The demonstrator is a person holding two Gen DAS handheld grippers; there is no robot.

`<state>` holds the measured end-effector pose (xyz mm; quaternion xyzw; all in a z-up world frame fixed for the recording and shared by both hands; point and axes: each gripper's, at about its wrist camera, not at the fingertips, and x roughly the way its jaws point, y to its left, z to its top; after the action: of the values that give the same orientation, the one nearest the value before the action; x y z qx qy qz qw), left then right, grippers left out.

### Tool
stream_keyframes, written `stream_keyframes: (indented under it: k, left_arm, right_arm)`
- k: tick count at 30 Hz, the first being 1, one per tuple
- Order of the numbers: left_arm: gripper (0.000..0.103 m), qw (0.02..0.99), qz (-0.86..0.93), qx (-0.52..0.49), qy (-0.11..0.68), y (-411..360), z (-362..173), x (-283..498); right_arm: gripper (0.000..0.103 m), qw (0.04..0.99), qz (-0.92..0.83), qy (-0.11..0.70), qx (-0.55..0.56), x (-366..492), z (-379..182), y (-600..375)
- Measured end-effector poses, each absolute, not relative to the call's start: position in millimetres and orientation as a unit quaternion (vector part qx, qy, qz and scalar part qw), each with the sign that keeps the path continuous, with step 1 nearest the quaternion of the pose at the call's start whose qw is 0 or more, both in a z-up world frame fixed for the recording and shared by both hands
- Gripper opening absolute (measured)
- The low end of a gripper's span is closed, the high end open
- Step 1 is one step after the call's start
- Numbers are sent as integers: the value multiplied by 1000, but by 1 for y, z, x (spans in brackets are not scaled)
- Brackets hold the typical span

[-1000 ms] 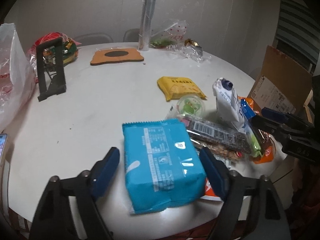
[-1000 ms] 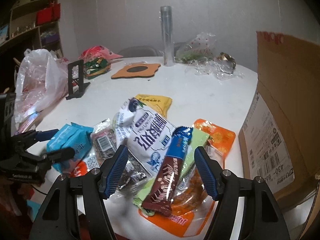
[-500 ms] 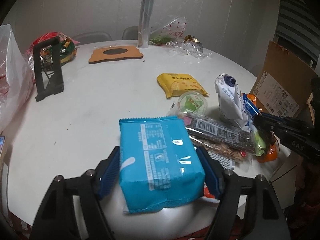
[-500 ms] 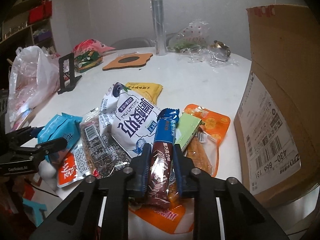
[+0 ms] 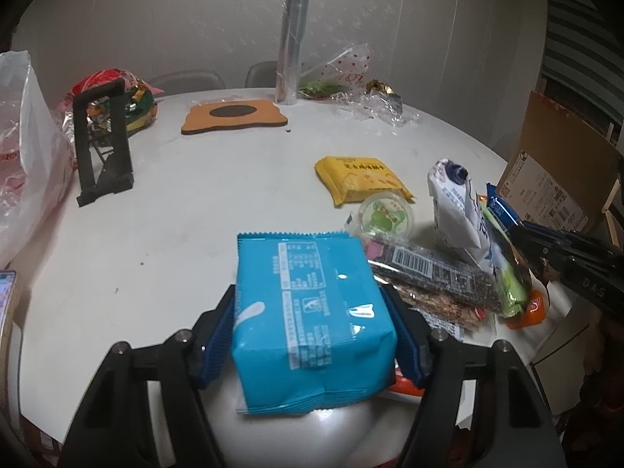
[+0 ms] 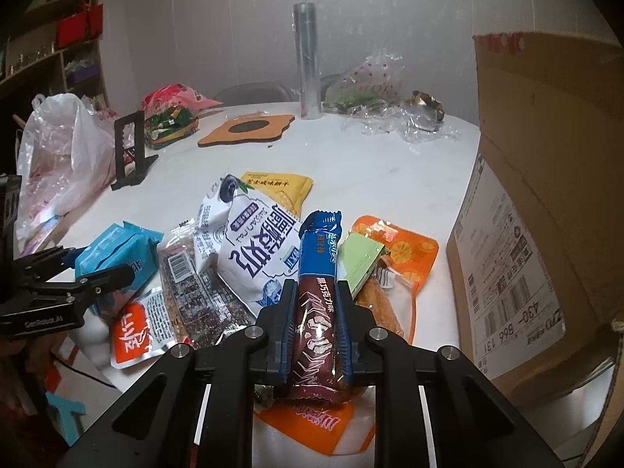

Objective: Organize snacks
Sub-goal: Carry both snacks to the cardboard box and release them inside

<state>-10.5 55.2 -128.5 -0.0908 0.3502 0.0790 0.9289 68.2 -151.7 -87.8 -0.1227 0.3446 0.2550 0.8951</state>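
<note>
Right gripper [image 6: 315, 321] is clamped tight on a chocolate bar [image 6: 318, 292], the blue pads pressing both long sides of the brown-and-blue wrapper, which sticks out forward over the snack pile. The left gripper [image 5: 312, 331] has just been closing in on a blue packet [image 5: 312, 312]; both pads look like they're touching its sides now, though the packet hides the contact, so I can't swear it's a firm squeeze. The packet sits at the near edge of the round white table [image 5: 195, 202]. Right beside it is the pile: a dark seed bar [image 5: 433, 273] with a barcode, a green jelly cup [image 5: 386, 214], a white and purple pouch [image 6: 257, 249], an orange pouch [image 6: 405, 249] and a small green packet [image 6: 360, 261] half under the chocolate bar. A yellow packet [image 5: 360, 179] lies a bit further back, apart from the heap. A cardboard box [image 6: 546, 210] stands at the table's right edge, just beside the pile. Far side of the table has a black stand [image 5: 103, 144], an orange coaster [image 5: 234, 117], a tall clear roll [image 5: 292, 46] and some crumpled cellophane [image 5: 374, 105], with a white plastic bag [image 5: 27, 148] off to the left.
</note>
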Motion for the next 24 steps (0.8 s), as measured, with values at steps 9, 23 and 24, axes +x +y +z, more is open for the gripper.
stream_keyframes:
  k: [9,23,24]
  left_arm:
    - [67,943,78,-75,316,53,-100,-14]
    - [67,980,-13,-29,199,18,11,-2]
    - [67,981,-23,-24,192,13,19,0]
  right_arm:
    - [14,899,273,320,-124,64,-67,-144]
    - [14,920,303,215,-124,49,33,-150]
    - [14,923,301,207,-123,47,40,-154]
